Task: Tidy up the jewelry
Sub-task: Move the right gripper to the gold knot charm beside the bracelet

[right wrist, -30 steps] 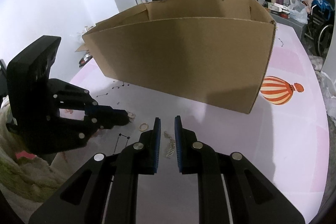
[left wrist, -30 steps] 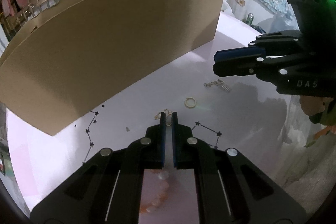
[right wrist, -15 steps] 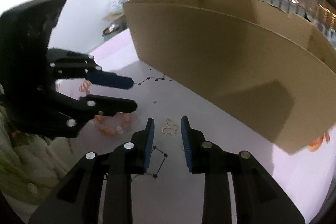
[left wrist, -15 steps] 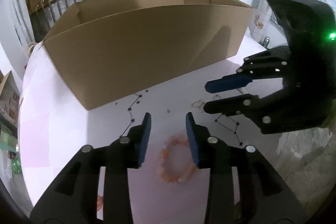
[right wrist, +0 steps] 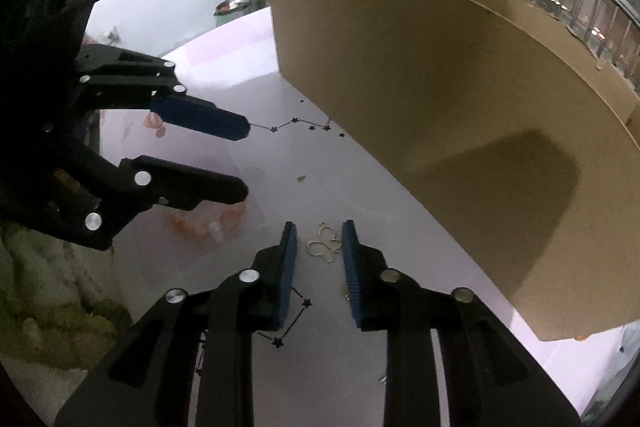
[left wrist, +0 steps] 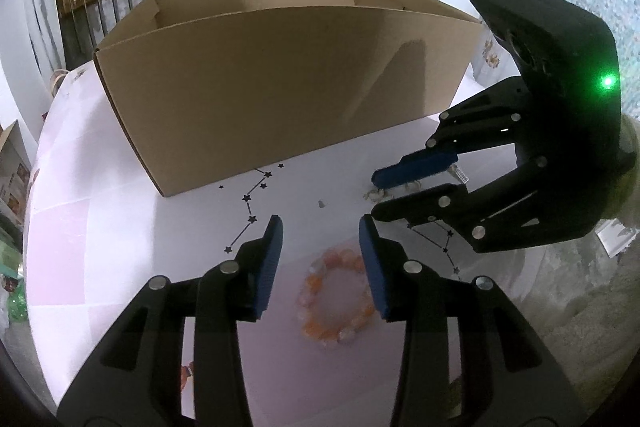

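Note:
An orange and pale beaded bracelet point(left wrist: 336, 303) lies on the white table between the fingers of my open left gripper point(left wrist: 320, 223). A gold butterfly-shaped piece point(right wrist: 325, 243) lies between the tips of my open right gripper point(right wrist: 318, 227). In the left wrist view the right gripper point(left wrist: 374, 197) hovers at right, with small gold jewelry point(left wrist: 376, 193) under its tips. In the right wrist view the left gripper point(right wrist: 246, 161) is at left over the bracelet point(right wrist: 208, 225). Both are empty.
A large open cardboard box point(left wrist: 280, 87) stands close behind the jewelry; it also fills the right wrist view point(right wrist: 440, 87). The table point(left wrist: 100, 227) has printed star constellations. A small scrap point(left wrist: 321, 203) lies near the box. Fuzzy fabric point(right wrist: 48, 287) lies at the near edge.
Both grippers have opened wider. The left gripper pulled back off the gold piece and now straddles the bracelet. The right gripper swung left to the butterfly piece.

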Motion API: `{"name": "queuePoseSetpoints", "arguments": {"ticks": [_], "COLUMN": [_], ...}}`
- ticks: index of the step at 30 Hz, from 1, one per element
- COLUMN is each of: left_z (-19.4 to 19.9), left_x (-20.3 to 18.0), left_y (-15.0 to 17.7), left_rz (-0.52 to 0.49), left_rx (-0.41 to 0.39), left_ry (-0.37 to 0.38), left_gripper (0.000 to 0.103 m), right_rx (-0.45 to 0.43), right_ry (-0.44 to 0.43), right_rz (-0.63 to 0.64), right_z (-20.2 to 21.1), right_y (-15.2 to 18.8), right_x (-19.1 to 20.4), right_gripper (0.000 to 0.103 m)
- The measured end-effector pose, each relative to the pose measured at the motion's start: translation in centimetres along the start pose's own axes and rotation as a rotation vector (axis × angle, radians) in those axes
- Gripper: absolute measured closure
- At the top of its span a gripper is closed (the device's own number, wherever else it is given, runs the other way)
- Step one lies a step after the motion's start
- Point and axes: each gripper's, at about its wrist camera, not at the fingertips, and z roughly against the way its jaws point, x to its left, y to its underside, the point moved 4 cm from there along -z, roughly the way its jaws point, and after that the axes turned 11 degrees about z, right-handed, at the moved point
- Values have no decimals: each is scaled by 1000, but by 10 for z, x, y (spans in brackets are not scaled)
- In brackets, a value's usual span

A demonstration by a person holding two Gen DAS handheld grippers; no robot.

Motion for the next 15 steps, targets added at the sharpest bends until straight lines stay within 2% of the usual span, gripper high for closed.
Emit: {"name": "queuePoseSetpoints", "arguments": {"ticks": [15], "left_z": [2], "left_x": [4], "left_y": [4], "left_rz": [16], "left_rx": [-8], "left_ry": [5], "left_gripper": [65], "right_rx": [27], "right_ry": [-35], "right_rz": [-28], "right_z": [-3], "right_y": [-3], "right_x": [-7], "right_gripper": [87]}}
